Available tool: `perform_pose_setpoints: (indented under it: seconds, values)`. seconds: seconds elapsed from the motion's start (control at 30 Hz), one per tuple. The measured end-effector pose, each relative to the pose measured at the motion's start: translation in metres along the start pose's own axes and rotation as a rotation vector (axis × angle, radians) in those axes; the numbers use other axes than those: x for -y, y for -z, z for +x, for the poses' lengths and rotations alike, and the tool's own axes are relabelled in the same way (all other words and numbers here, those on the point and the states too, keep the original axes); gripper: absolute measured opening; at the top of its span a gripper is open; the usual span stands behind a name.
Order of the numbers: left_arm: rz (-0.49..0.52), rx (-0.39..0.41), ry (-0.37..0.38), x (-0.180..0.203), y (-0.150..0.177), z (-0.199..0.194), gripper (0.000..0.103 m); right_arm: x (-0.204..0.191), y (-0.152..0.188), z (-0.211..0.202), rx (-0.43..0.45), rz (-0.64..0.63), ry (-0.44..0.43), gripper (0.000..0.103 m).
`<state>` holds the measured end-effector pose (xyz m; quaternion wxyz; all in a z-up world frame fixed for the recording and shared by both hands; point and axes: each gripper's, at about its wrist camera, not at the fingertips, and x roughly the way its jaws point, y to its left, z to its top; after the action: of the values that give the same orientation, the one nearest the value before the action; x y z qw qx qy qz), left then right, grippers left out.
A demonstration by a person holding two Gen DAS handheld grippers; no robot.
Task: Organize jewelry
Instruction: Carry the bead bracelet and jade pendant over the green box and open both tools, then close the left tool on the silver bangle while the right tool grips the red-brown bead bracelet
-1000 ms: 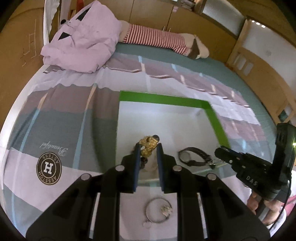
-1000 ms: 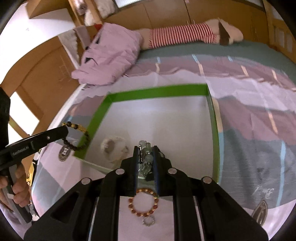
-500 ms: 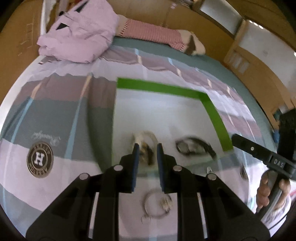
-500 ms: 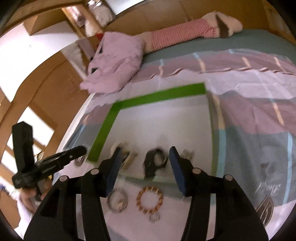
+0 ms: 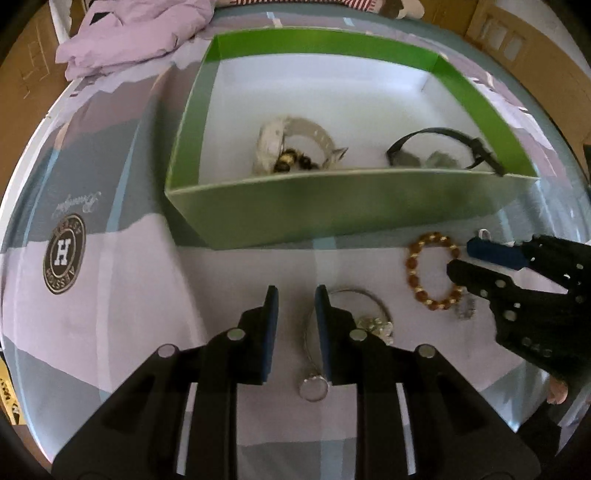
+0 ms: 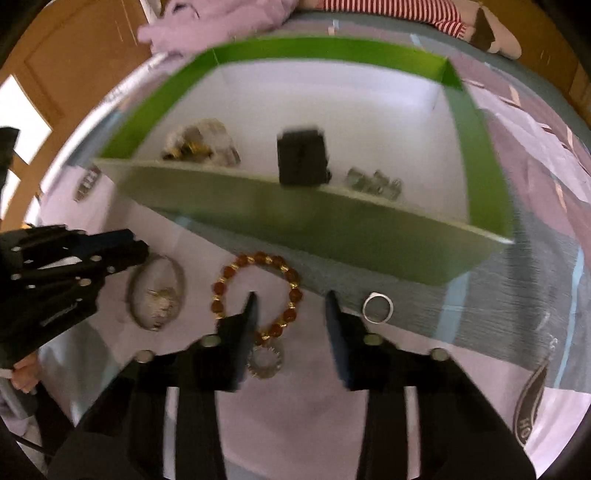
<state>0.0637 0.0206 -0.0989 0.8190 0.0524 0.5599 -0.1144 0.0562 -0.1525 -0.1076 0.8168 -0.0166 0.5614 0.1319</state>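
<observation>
Both tongs [image 5: 293, 291] [image 6: 290, 299] apart, empty, just short of box wall [image 5: 332, 210]

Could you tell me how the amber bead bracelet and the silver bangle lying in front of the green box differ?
The amber bead bracelet is a loop of round orange-brown and gold beads; the silver bangle is a thin plain hoop carrying a small charm cluster. The bracelet lies at the right gripper, the bangle nearer the left gripper. Both lie flat on the bedspread.

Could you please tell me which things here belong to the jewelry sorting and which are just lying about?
Job: green box, amber bead bracelet, silver bangle, silver ring, black watch, white watch.

Lying about: lilac clothing, striped pillow, patterned bedsheet.
</observation>
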Motion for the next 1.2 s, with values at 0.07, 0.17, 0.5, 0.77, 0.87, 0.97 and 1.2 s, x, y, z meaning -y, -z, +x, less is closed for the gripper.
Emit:
perform_pose_setpoints:
  seconds: [0.07,0.17,0.5,0.77,0.87,0.97,1.2]
  values:
    - [-0.002,0.005,-0.001,-0.003,-0.004,0.001,0.022,-0.006,0.0,0.005,0.011,-0.034,0.033,0.007]
    - [-0.02,-0.003,0.022,-0.009,-0.005,0.003,0.023,-0.006,-0.001,0.002,-0.005,-0.036,0.015,0.007]
    - [-0.015,0.013,0.066,-0.01,-0.005,-0.012,0.029,0.031,0.003,-0.036,0.08,0.092,-0.088,0.007]
    - [0.004,-0.05,0.033,-0.006,0.0,0.01,0.03,0.046,0.013,-0.039,0.016,0.131,-0.082,0.008]
    - [-0.002,-0.048,0.03,-0.006,0.0,0.009,0.015,0.052,0.016,-0.025,-0.04,0.152,-0.029,0.013]
    - [-0.031,-0.05,0.041,-0.011,-0.001,0.008,0.004,0.055,0.017,-0.021,-0.05,0.17,-0.002,0.022]
    - [-0.058,-0.058,0.067,-0.019,-0.004,0.009,0.003,0.056,0.017,-0.018,-0.062,0.174,-0.004,0.026]
